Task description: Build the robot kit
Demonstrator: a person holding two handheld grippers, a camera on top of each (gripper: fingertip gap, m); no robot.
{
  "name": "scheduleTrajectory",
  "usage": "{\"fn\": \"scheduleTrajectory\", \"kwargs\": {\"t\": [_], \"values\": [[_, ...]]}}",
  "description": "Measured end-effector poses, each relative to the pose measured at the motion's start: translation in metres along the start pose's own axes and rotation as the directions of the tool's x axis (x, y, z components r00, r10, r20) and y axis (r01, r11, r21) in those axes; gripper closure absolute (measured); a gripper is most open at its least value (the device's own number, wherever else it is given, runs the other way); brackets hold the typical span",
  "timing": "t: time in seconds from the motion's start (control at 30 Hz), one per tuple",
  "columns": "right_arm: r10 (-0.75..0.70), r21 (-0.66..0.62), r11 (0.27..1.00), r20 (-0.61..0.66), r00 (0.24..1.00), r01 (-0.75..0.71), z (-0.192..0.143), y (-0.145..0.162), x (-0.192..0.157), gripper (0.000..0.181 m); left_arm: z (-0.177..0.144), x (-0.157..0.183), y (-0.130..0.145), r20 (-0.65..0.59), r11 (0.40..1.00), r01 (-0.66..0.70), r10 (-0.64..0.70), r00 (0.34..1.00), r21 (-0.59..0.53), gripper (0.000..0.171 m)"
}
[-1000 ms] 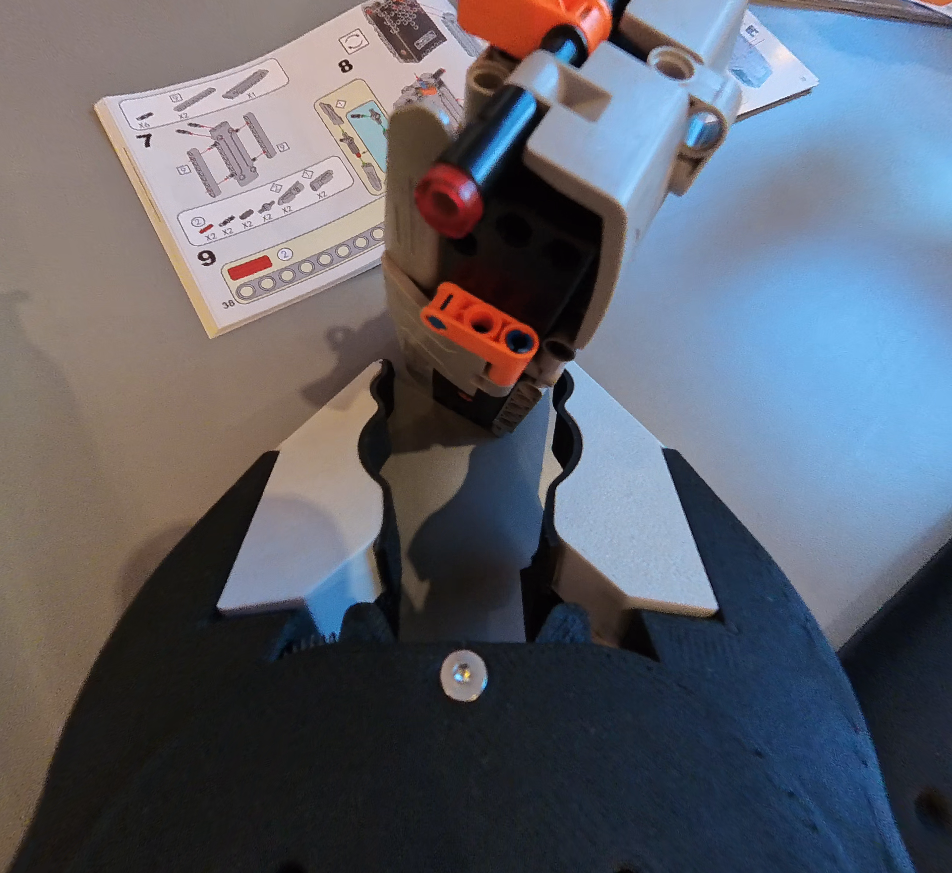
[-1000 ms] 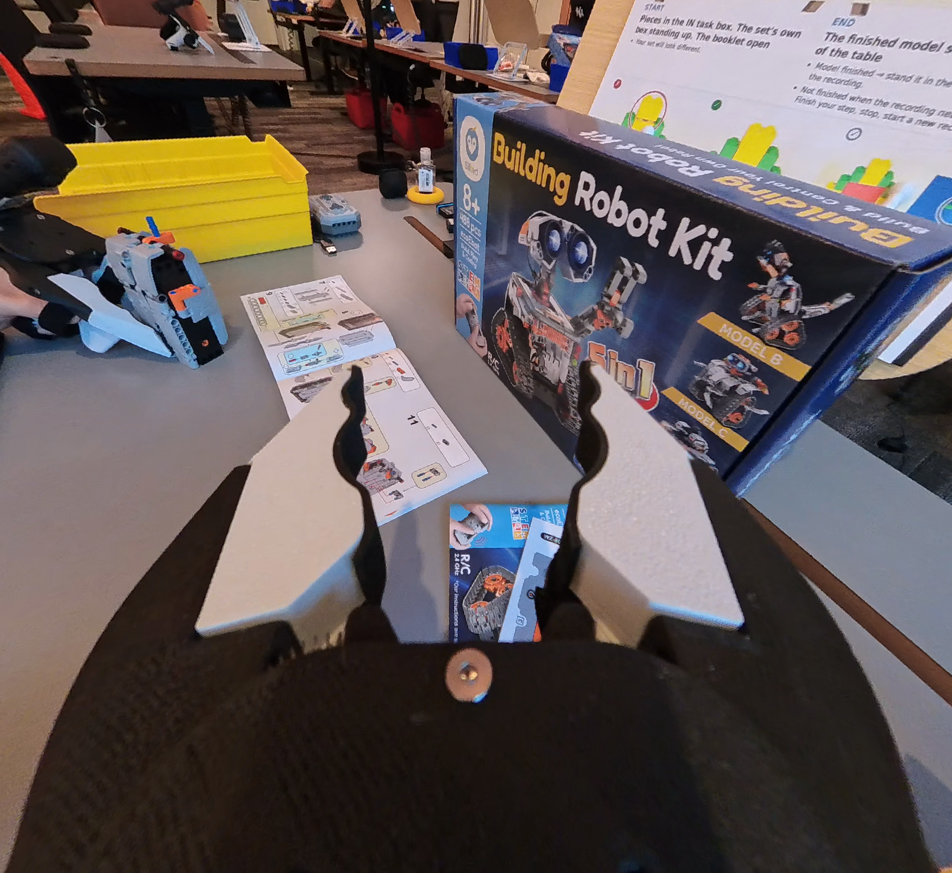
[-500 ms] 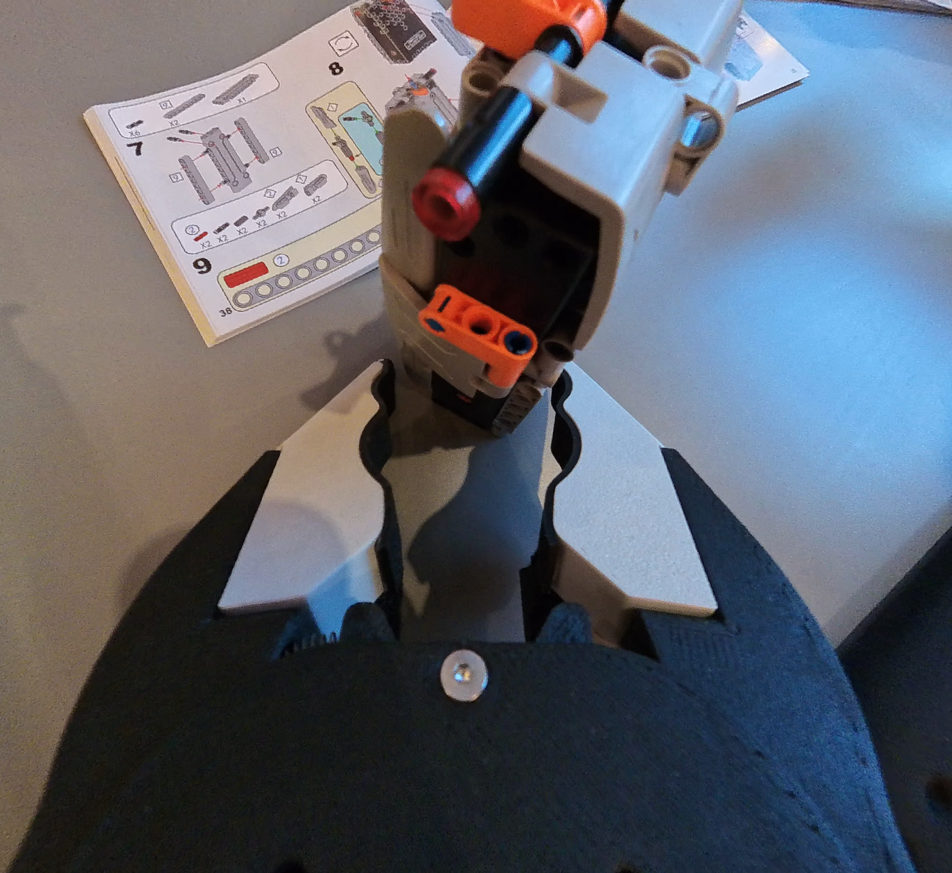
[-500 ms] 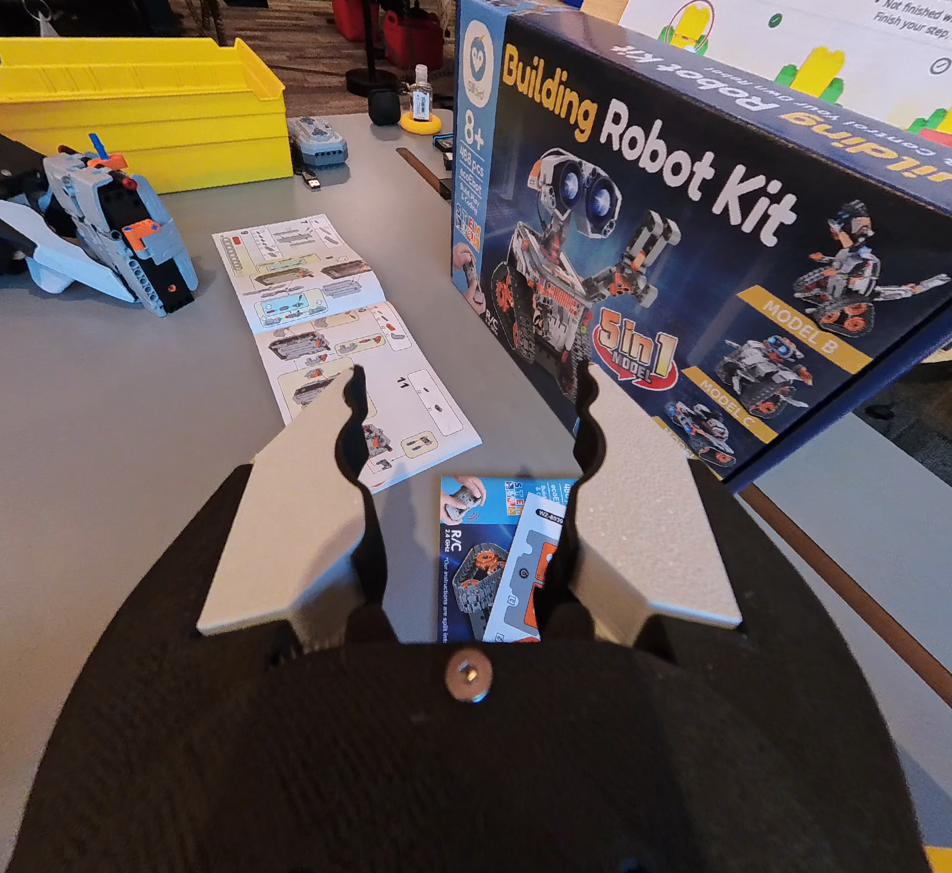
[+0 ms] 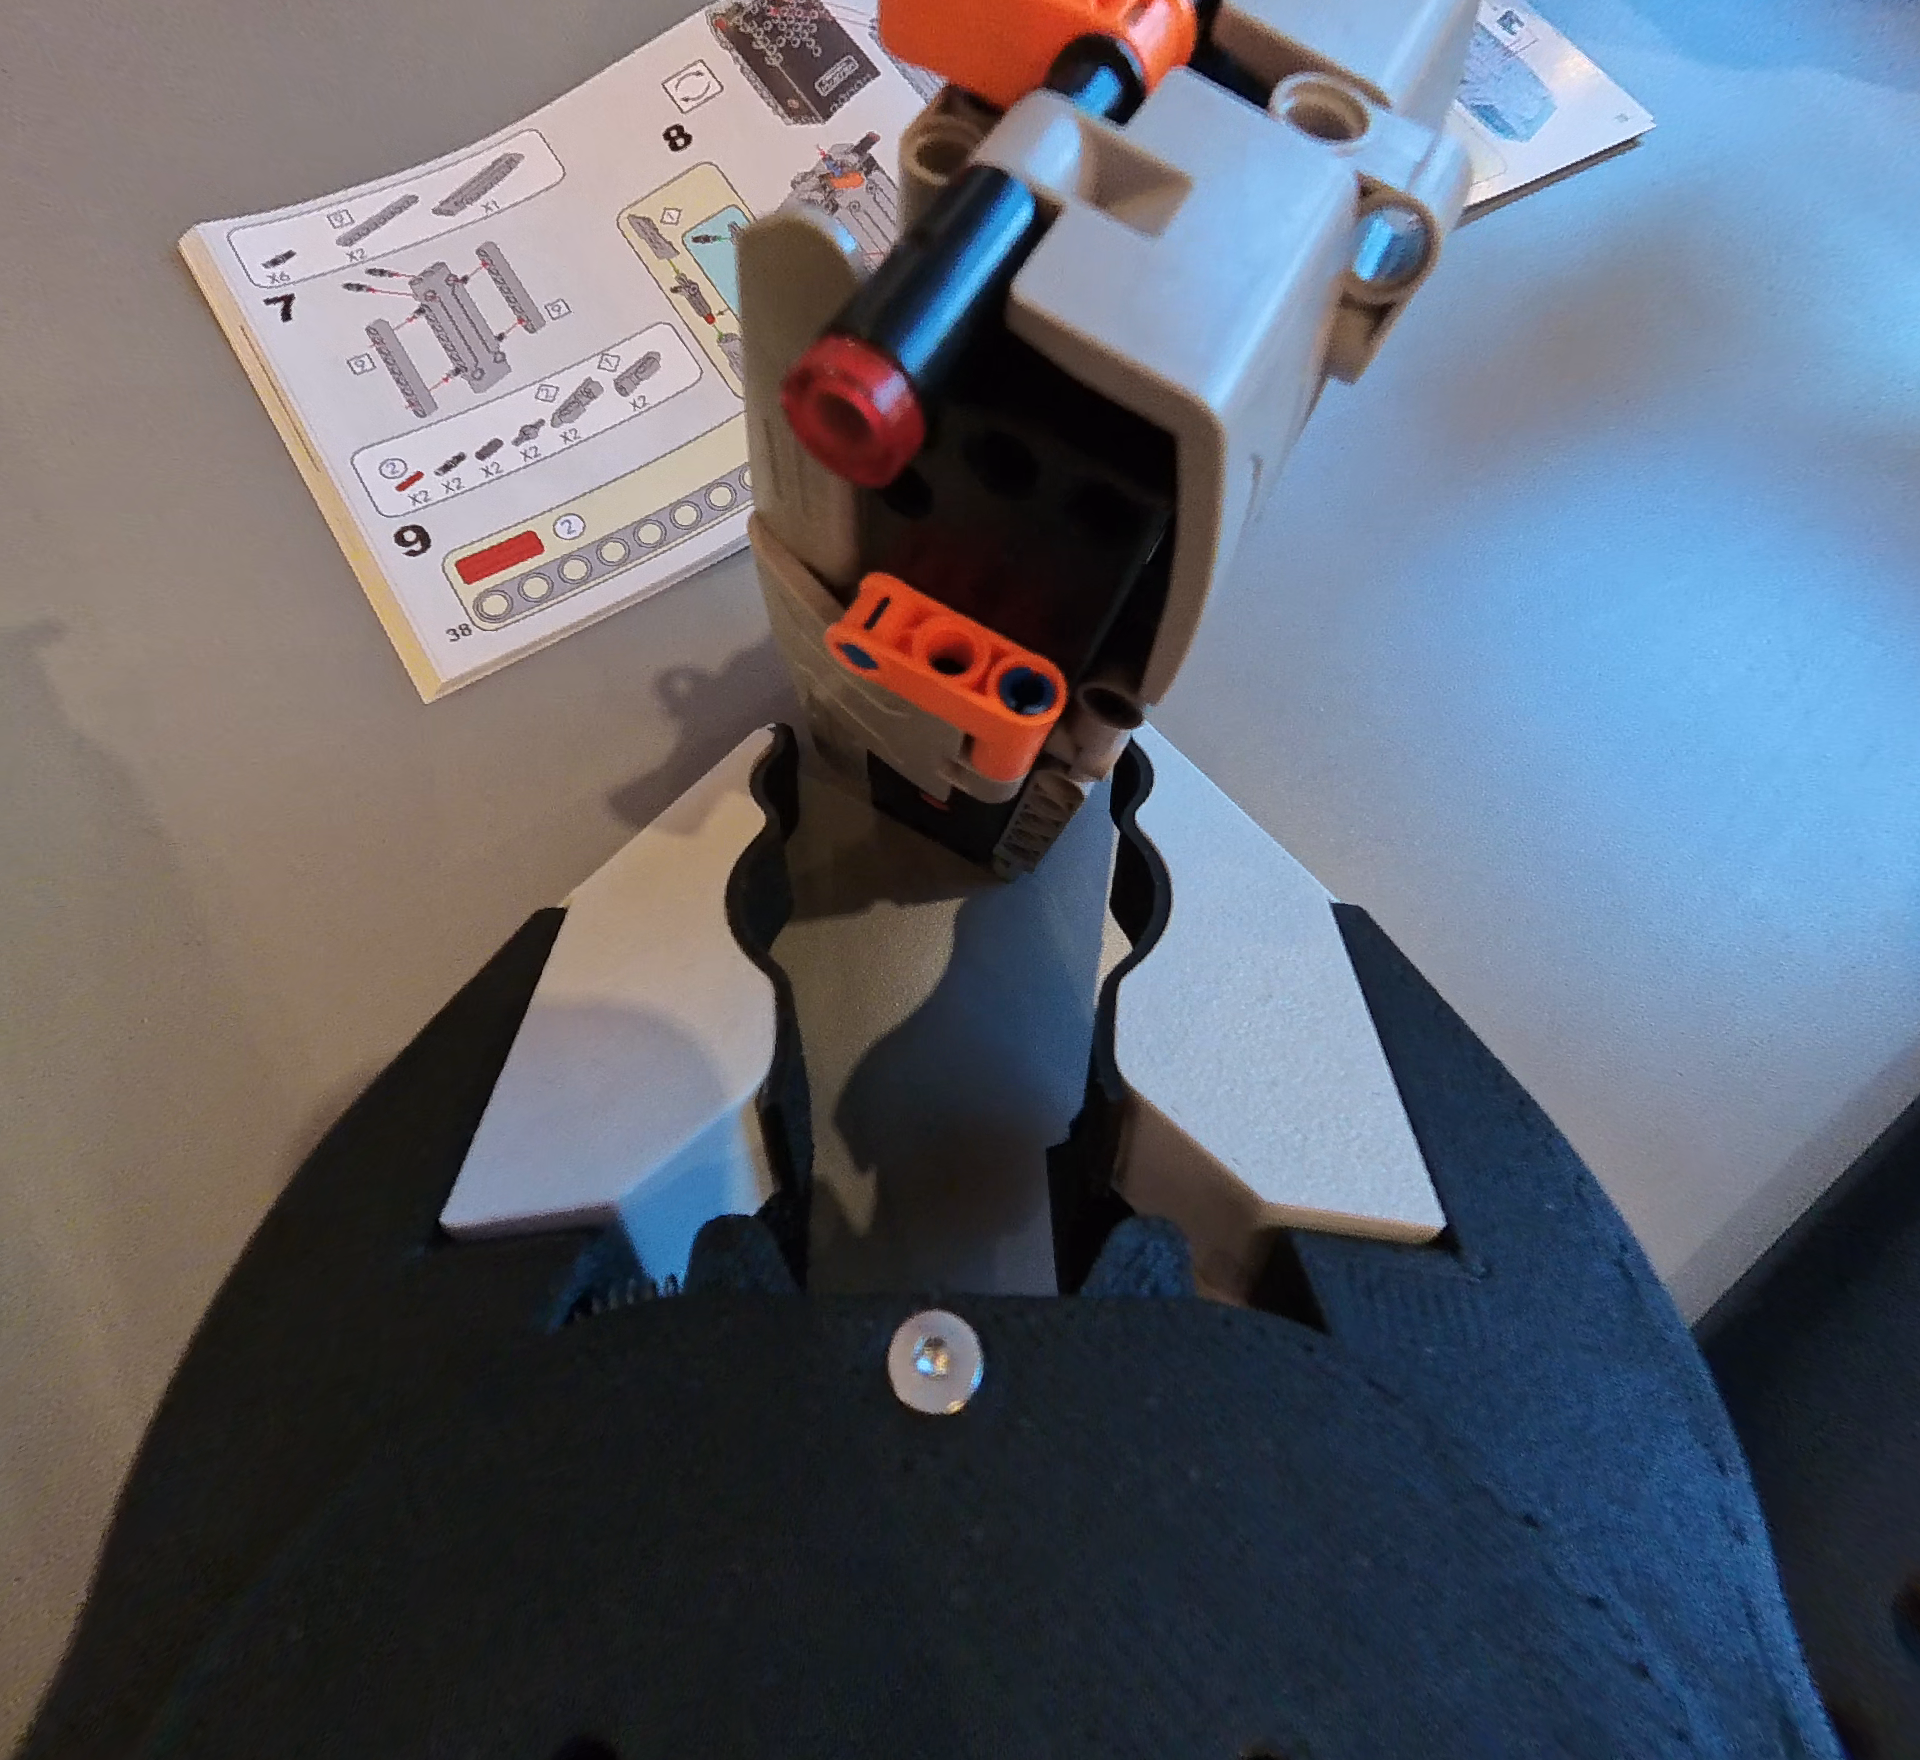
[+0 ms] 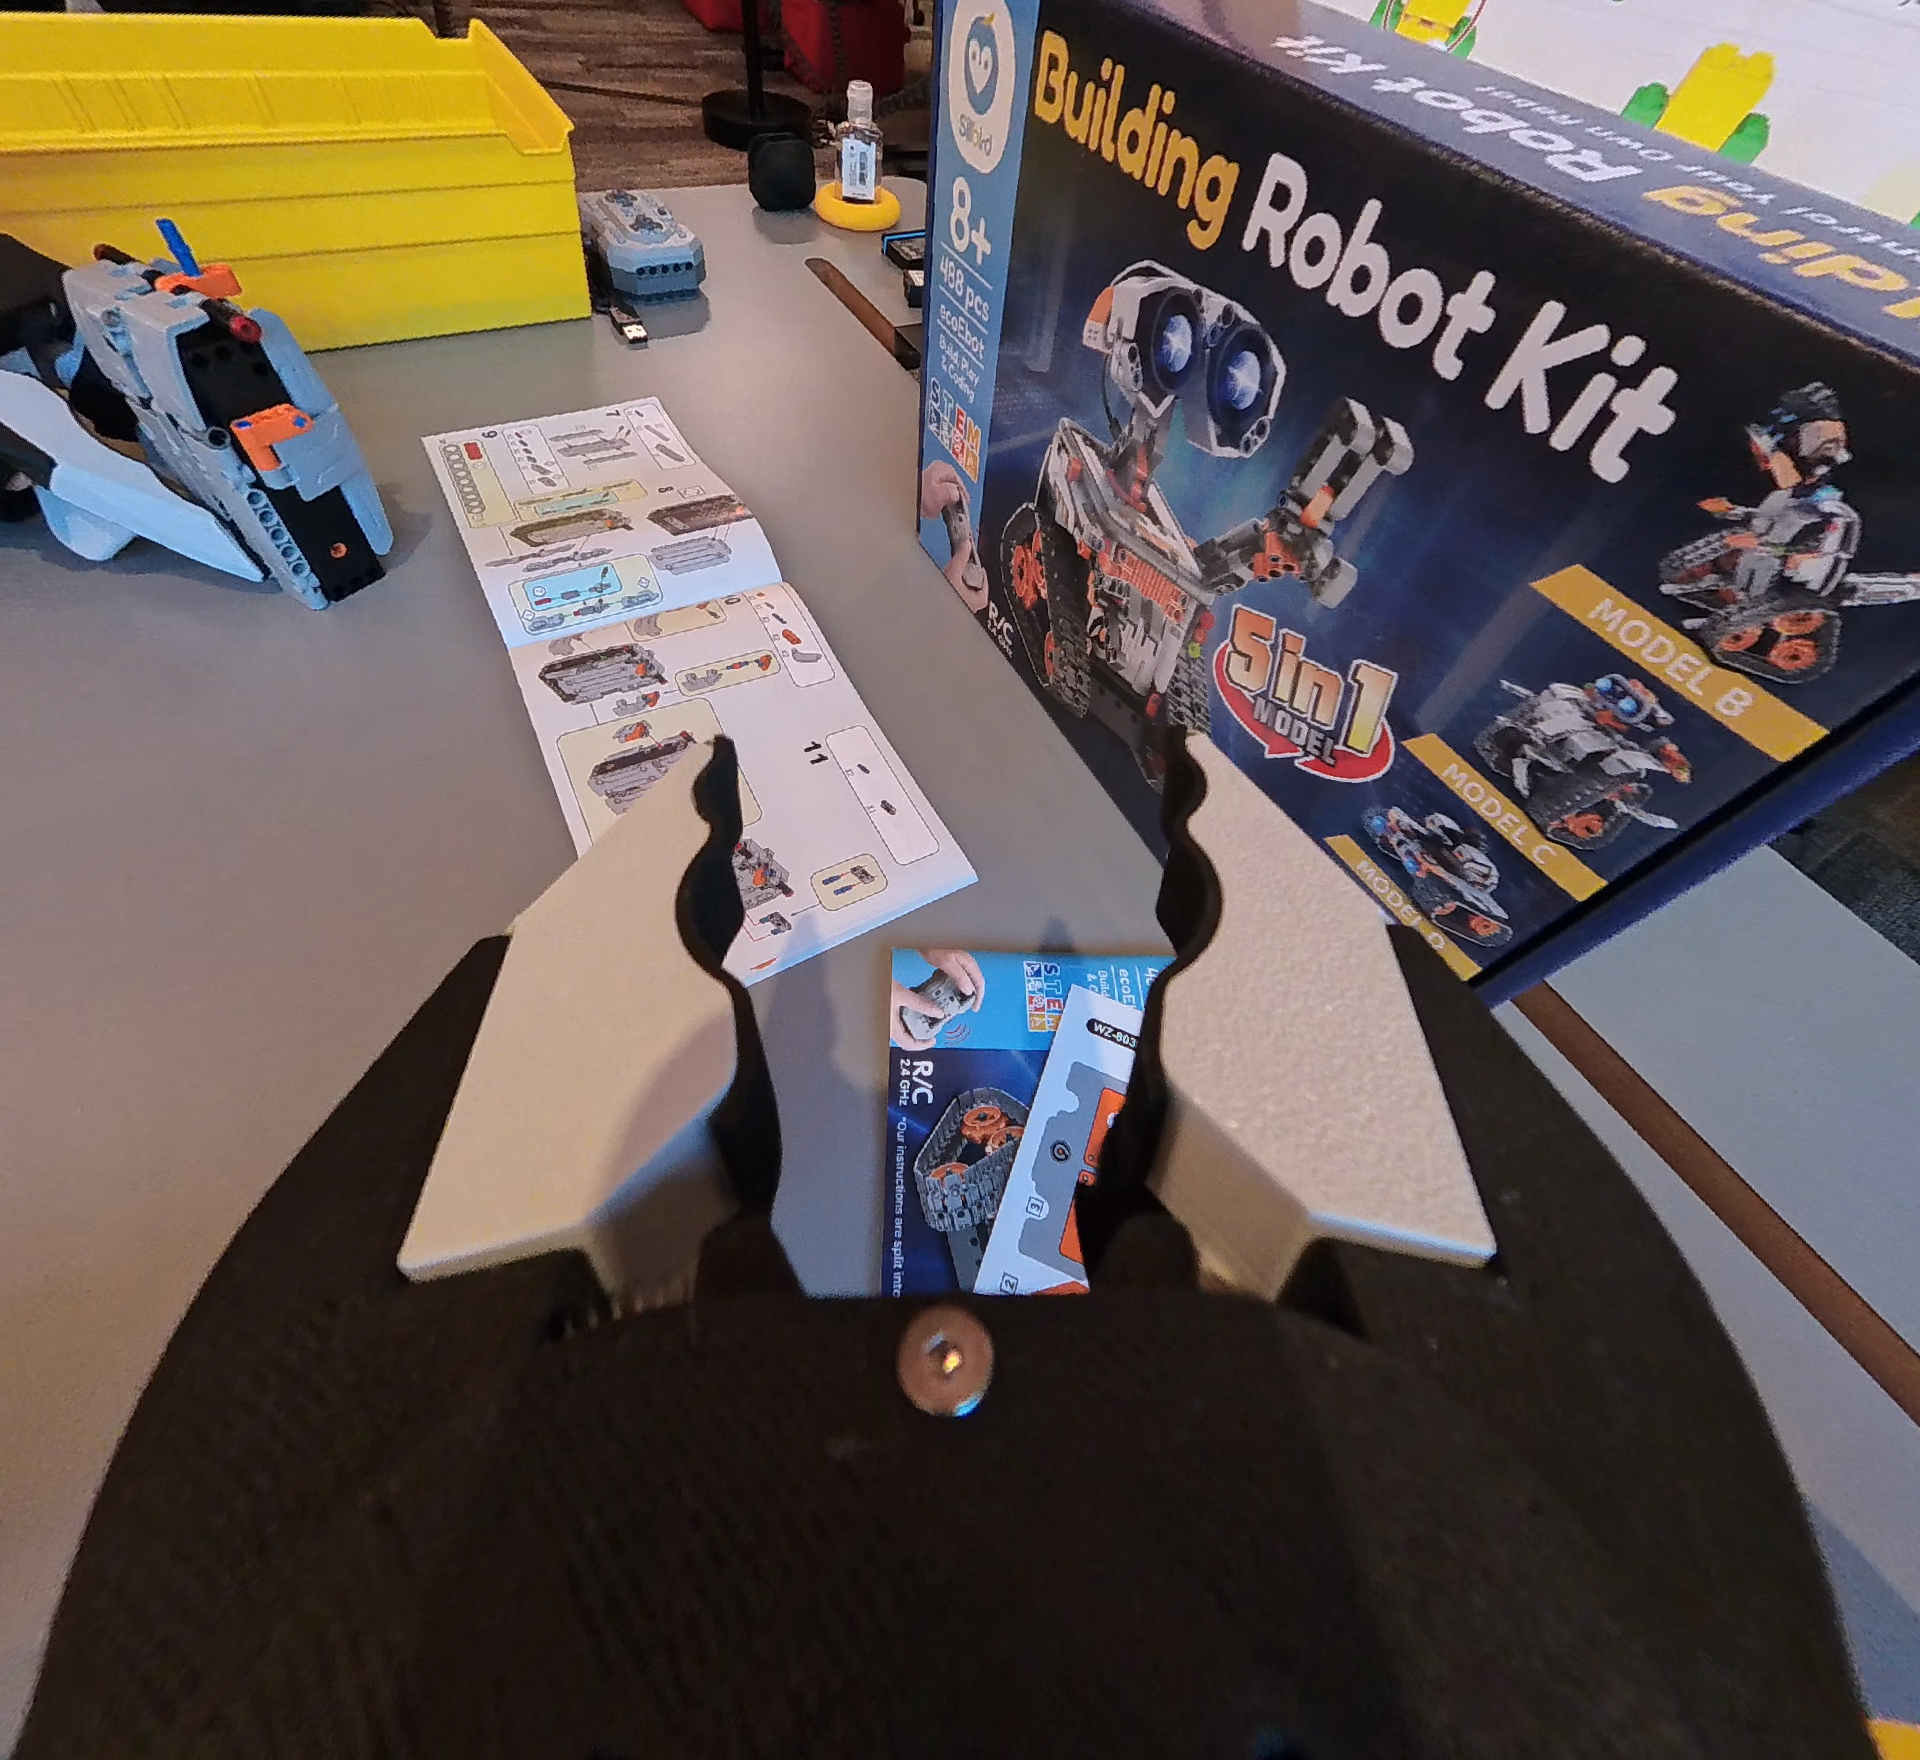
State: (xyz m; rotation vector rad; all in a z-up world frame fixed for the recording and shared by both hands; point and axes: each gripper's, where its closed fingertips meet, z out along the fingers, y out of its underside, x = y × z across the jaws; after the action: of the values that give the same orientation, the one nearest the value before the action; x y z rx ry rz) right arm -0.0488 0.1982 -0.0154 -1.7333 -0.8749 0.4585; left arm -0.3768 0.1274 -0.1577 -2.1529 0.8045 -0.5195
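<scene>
A grey, black and orange brick model (image 5: 1091,308) with a black axle and a blue rod stands tilted on the grey table (image 5: 1558,619). My left gripper (image 5: 951,765) is shut on the model's lower end. The model also shows at the far left of the right wrist view (image 6: 218,422), with a white finger (image 6: 125,489) of the left gripper along it. My right gripper (image 6: 956,765) is open and empty, above a blue leaflet (image 6: 956,1087) and the corner of an open instruction booklet (image 6: 665,630).
A large dark blue kit box (image 6: 1351,463) stands tilted just right of my right gripper. A yellow bin (image 6: 291,162) sits at the back left, with a grey battery unit (image 6: 639,240) and a small bottle (image 6: 857,152) beside it. The booklet (image 5: 468,339) lies behind the model. One gripper's finger ends stand about 35 cm off the other's.
My right gripper has moved forward and lower towards the table, so the box and booklet look nearer. The left gripper and the model have barely moved.
</scene>
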Motion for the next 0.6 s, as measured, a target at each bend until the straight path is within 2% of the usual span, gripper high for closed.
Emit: {"fn": "scheduleTrajectory", "kwargs": {"t": [0.6], "values": [[-0.001,-0.026,1.0,0.013,1.0,0.002,0.0054,0.0055,-0.0019,0.1,-0.0002,0.0,-0.0004,-0.008,1.0,0.009,-0.009,1.0,0.003,0.112]]}}
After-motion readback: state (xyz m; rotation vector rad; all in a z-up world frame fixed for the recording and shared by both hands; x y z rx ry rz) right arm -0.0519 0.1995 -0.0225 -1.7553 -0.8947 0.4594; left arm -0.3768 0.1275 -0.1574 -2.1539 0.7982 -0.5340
